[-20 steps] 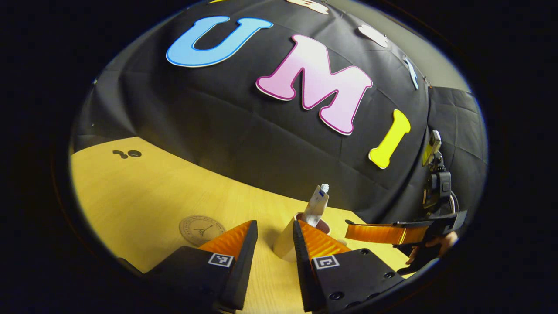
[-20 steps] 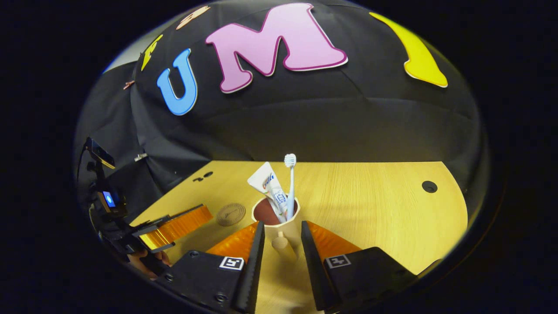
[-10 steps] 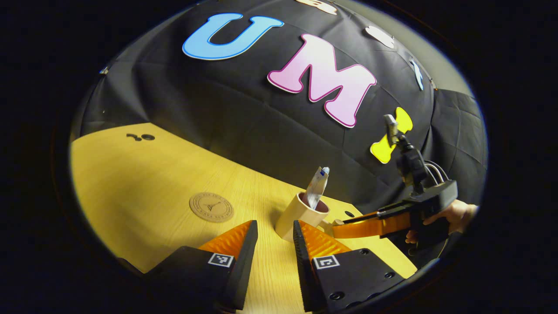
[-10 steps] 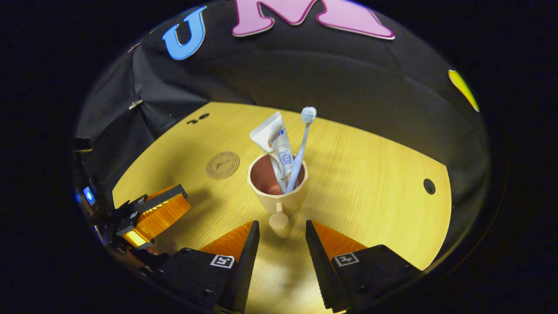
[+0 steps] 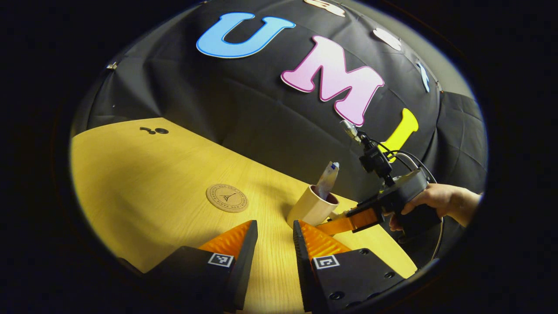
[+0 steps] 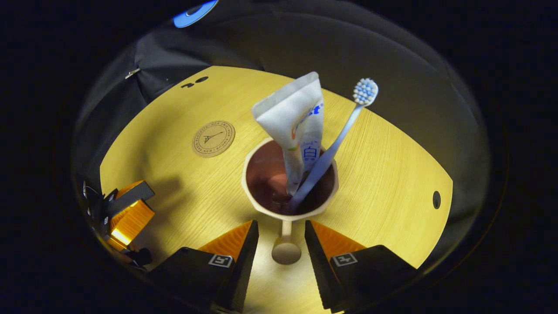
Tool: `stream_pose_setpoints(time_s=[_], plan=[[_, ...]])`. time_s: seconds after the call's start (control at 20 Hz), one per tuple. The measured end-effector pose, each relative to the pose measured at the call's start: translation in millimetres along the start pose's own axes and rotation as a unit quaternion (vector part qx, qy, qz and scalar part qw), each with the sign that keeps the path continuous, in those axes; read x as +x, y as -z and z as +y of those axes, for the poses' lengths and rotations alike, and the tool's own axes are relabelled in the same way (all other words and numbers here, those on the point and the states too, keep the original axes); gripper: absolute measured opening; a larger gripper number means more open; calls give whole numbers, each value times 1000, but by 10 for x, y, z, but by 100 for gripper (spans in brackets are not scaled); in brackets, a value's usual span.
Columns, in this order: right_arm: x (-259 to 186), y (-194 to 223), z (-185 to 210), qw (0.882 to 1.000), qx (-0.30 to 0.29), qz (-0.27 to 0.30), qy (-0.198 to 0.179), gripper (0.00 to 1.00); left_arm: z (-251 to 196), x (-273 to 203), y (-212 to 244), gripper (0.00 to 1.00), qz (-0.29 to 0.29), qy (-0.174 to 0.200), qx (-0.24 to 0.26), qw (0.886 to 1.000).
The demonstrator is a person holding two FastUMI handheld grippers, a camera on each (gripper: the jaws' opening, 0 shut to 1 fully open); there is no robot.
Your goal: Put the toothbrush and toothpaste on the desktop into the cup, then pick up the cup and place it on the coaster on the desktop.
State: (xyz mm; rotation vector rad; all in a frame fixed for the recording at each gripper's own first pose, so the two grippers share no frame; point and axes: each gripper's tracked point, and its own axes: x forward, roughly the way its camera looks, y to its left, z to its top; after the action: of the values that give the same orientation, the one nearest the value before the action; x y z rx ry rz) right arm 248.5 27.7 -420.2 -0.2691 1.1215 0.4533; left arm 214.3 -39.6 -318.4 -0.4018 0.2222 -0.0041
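A beige cup point(image 6: 261, 205) with a dark red inside stands on the wooden desktop point(image 6: 383, 174). In it lean a white toothpaste tube point(image 6: 296, 126) and a light blue toothbrush point(image 6: 348, 117). My right gripper point(image 6: 281, 237) is open, and the cup's knobbed handle point(image 6: 285, 250) lies between its fingers without being pressed. From the left gripper view, that gripper point(image 5: 344, 222) reaches the cup point(image 5: 309, 207) from the right, held by a hand point(image 5: 436, 198). My left gripper point(image 5: 274, 235) is open with nothing in it, short of the cup. The round cork coaster point(image 5: 226, 197) point(image 6: 213, 138) lies left of the cup.
The left gripper point(image 6: 126, 213) hovers over the table's near left corner in the right gripper view. A dark hole point(image 6: 437, 199) marks the table's right side and two small holes point(image 6: 196, 81) its far left. Black cloth walls close the table's back.
My right gripper has come forward and tipped down over the cup, so the handle now sits between its fingers. The left gripper has drawn back from the cup.
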Motion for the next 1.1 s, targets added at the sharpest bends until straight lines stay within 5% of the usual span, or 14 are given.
stream_pose_setpoints(time_s=[0.6,0.8,1.0,1.1], plan=[[269,37,-23,998,-4,55,19,67,223,-85,26,52,7,-16,-25,1000],[287,-34,-89,998,14,54,24,31,264,-108,34,52,11,-17,-31,999],[268,-38,-89,998,4,52,20,38,286,-126,44,52,15,-16,-31,999],[272,-38,-52,999,0,51,17,33,302,-136,42,52,15,-17,-29,999]])
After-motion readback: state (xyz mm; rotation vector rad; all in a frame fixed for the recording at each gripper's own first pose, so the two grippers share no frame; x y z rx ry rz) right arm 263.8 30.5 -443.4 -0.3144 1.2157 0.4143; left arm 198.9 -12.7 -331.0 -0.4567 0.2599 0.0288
